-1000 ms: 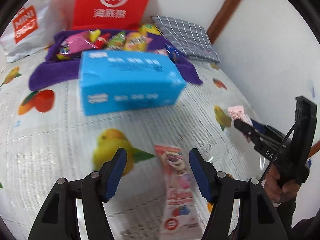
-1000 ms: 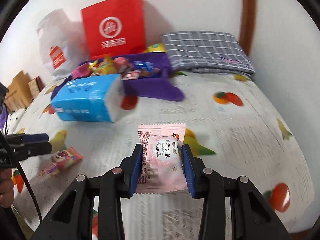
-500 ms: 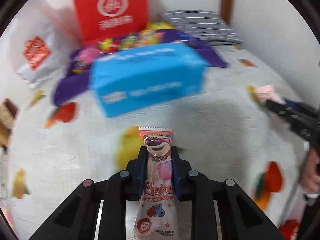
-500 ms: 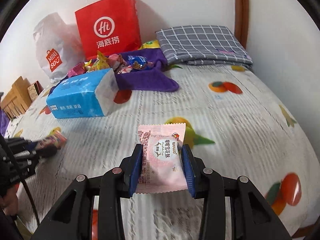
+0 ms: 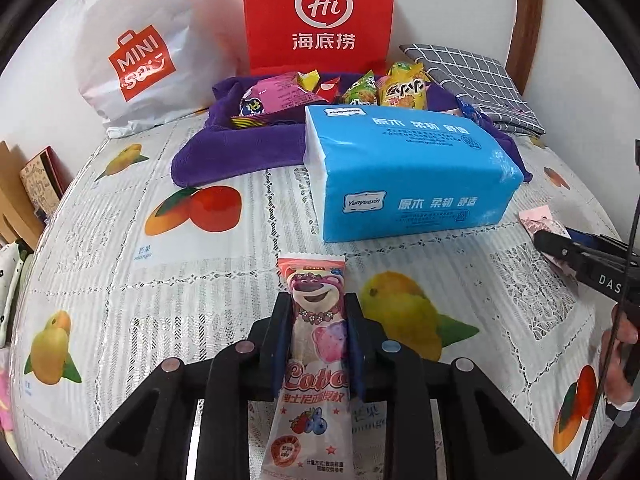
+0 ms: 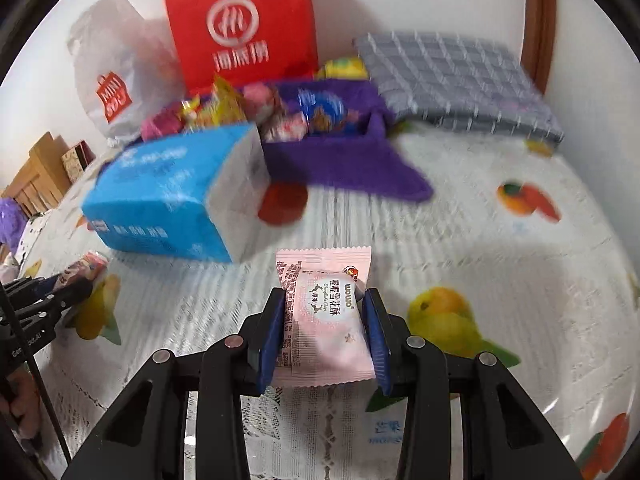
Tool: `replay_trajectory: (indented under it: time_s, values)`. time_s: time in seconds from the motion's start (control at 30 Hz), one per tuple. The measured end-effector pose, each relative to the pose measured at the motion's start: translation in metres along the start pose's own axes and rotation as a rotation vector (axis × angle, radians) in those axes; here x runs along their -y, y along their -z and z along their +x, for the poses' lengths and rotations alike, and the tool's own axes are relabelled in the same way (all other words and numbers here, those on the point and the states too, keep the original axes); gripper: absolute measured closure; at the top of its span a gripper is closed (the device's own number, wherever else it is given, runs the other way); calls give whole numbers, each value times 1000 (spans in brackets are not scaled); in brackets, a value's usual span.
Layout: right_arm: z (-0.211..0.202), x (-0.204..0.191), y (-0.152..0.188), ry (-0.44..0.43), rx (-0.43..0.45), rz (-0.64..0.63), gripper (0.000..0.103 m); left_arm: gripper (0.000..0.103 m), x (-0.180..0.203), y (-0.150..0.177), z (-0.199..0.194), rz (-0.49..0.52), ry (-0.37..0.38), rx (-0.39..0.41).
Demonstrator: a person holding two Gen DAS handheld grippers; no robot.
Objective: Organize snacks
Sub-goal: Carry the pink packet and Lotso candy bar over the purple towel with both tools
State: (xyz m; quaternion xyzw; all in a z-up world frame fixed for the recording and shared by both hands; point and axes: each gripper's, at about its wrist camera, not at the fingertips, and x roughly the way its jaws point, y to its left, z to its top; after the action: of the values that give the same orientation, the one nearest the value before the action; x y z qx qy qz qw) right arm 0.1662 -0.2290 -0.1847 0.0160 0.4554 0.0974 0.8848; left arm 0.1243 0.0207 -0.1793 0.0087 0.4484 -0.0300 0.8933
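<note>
Fruit-print tablecloth (image 5: 120, 280) under you; your left gripper (image 5: 318, 312) clamps a bear-print snack stick (image 5: 316, 344), your right gripper (image 6: 325, 312) a pink pastry packet (image 6: 326, 320), both before the blue tissue pack (image 5: 412, 176), probably off the cloth

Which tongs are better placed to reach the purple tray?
Probably the right tongs with the pink snack: open path to the purple tray. The left tongs, jaws just closing on the bear snack, face the tissue pack.

Purple tray (image 6: 340, 156) and snacks (image 6: 280, 116) motion-blurred
</note>
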Motion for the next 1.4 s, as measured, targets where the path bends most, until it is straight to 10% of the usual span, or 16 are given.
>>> replay_trajectory:
  time_s: [0.7, 1.4]
  values:
    - [3, -8, 1, 40, -15, -54, 60, 68, 3, 3, -2, -10, 41, -2]
    - [-62, -17, -18, 12, 83, 69, 65, 83, -10, -16, -56, -16, 197, 54]
